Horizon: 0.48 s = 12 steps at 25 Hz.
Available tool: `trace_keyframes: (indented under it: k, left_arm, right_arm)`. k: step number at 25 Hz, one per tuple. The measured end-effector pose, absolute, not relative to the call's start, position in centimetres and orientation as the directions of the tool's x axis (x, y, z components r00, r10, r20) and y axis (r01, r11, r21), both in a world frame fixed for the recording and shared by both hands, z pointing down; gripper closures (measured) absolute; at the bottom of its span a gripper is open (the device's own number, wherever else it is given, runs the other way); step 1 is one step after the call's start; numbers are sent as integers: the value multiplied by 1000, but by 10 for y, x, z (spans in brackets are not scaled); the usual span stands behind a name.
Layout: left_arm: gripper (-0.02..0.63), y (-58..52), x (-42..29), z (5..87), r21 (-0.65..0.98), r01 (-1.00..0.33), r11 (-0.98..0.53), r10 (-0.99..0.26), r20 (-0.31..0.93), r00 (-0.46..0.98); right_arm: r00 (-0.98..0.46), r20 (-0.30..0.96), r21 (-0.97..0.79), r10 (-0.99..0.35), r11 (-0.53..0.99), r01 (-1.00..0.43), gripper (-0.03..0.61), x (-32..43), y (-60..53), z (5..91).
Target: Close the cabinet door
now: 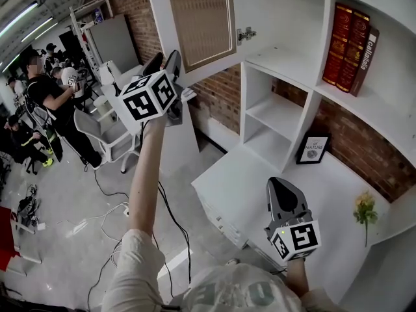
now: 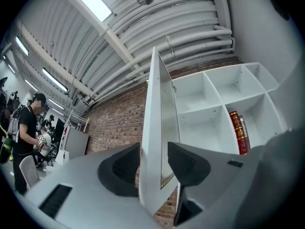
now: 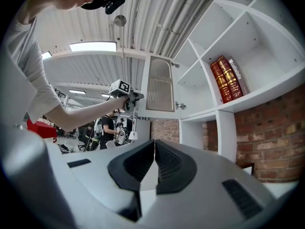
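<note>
The person's left arm [image 1: 144, 174] reaches up and forward, almost straight, and lifts the left tongs [image 1: 164, 60] to the free edge of the white-framed cabinet door with a ribbed glass panel [image 1: 201, 21]. The left tongs point slightly above level. Their jaws stand wide, with the door's edge between them, and both pads lie against it with no gap showing on either side. The cabinet door stands swung out from the white shelf cabinet [image 1: 286, 60]. It hangs on a metal hinge [image 1: 246, 35] on the far side of the door from the left tongs.

The right hand is held low and close to the body. It carries the right tongs [image 1: 283, 188] about level over the white surface [image 1: 227, 181], well below and to the right of the left tongs. Their jaws are pressed together with nothing between them. Three dark red hardback books [image 1: 348, 44] stand on a shelf above and beyond the right tongs.
</note>
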State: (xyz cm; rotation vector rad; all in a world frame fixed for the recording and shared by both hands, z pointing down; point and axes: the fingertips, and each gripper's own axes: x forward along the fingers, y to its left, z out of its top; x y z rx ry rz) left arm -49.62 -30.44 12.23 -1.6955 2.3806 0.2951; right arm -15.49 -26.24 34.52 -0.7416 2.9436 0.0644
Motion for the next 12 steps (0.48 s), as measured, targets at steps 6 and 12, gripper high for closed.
trace_keyframes:
  k: [6,12]
  left_arm:
    - [448,-306,-495,123,23,-944,330,-905,-276,-323]
    - [505,-306,-502,130,-45,-934,355,-908,-255,-333]
  right_arm:
    - [-874,-103,14,-475,878,-479,561,-152,-264,346]
    - [-890,-84,17,-447,893,-450,561,-160,-255,352]
